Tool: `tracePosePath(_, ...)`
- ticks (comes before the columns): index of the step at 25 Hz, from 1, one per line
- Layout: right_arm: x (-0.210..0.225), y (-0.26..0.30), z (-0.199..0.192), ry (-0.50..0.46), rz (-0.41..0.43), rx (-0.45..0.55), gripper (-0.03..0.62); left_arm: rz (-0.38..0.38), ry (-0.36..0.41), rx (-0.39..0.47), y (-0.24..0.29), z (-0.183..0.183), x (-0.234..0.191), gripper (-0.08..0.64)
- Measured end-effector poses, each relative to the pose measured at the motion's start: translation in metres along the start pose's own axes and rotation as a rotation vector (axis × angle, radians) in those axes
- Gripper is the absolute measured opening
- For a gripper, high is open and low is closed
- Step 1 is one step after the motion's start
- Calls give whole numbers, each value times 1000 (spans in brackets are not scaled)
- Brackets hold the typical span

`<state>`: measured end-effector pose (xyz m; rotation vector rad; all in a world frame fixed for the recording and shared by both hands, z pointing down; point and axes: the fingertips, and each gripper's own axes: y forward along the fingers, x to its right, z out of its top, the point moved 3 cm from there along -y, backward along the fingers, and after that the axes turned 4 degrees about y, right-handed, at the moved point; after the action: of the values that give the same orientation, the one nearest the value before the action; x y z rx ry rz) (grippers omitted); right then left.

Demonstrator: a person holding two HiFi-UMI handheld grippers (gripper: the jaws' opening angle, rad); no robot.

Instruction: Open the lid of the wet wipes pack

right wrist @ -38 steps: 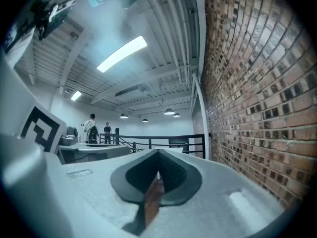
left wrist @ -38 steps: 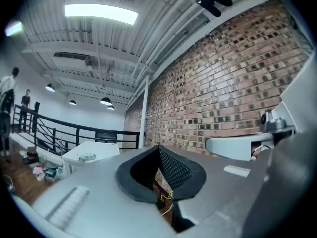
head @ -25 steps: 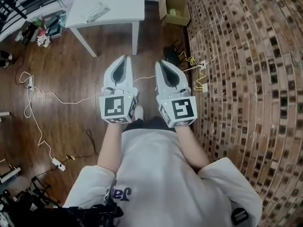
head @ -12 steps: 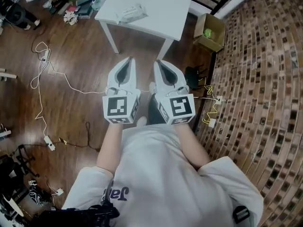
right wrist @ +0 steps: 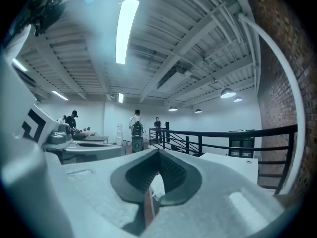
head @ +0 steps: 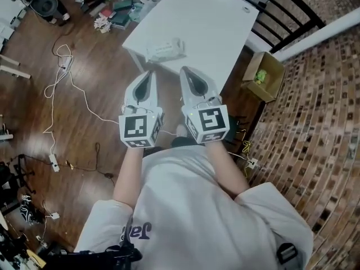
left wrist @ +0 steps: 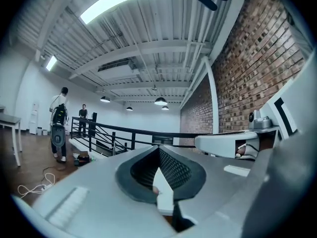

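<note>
The wet wipes pack (head: 165, 49), white and flat, lies near the front left corner of a white table (head: 214, 27) in the head view. My left gripper (head: 149, 72) and right gripper (head: 184, 70) are held side by side, pointing level, with their tips just short of the table's near edge and the pack beyond them. Both are shut with nothing between the jaws. The left gripper view shows its closed jaws (left wrist: 159, 150) against the far room, and the right gripper view shows its own closed jaws (right wrist: 158, 153) and the table's top (right wrist: 233, 165). The pack is in neither gripper view.
A cardboard box (head: 261, 75) with a green object stands on the floor right of the table. A black railing (head: 289, 7) runs behind it. White cables (head: 62, 89) trail over the wood floor at left, clutter (head: 112, 13) lies at the far left, and brick surface (head: 315, 128) fills the right.
Both grippers have travelled together across the room and turned, and the table with the pack has come much nearer, from the top edge to just ahead of the tips. Both stayed shut.
</note>
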<state>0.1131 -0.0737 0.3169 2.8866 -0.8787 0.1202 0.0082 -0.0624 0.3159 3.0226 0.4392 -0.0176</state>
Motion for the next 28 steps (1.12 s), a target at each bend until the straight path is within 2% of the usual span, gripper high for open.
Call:
tracePosePath(5,32,53,-10,48,12,-85,-11,48,0,-49,35,-5,-23,15)
tracePosePath(9,29,90,-24,49,36,-134,-11,64,-42,-87,63,-25,-57,15)
tracePosePath(13,30,134,-33,39,19,-163,-11,52,-55,-100,106,-34,-94,15)
tracePosePath(15,35,150,-38,51,-6,-180,-11,25,-69,-138,128,-52,-108,15)
tracePosePath(20,36,174,-59,92,-59,-243,-11,-67,-161,-258,161,-103,-130,15)
tracePosePath(24,48,179,-84,140,-86,-305,-11,-84,-188,-363,174,-150,-134,15)
tracePosePath(28,63,185,-110,172,-84,-368,-10,-80,-176,-437,184,-180,-133,15)
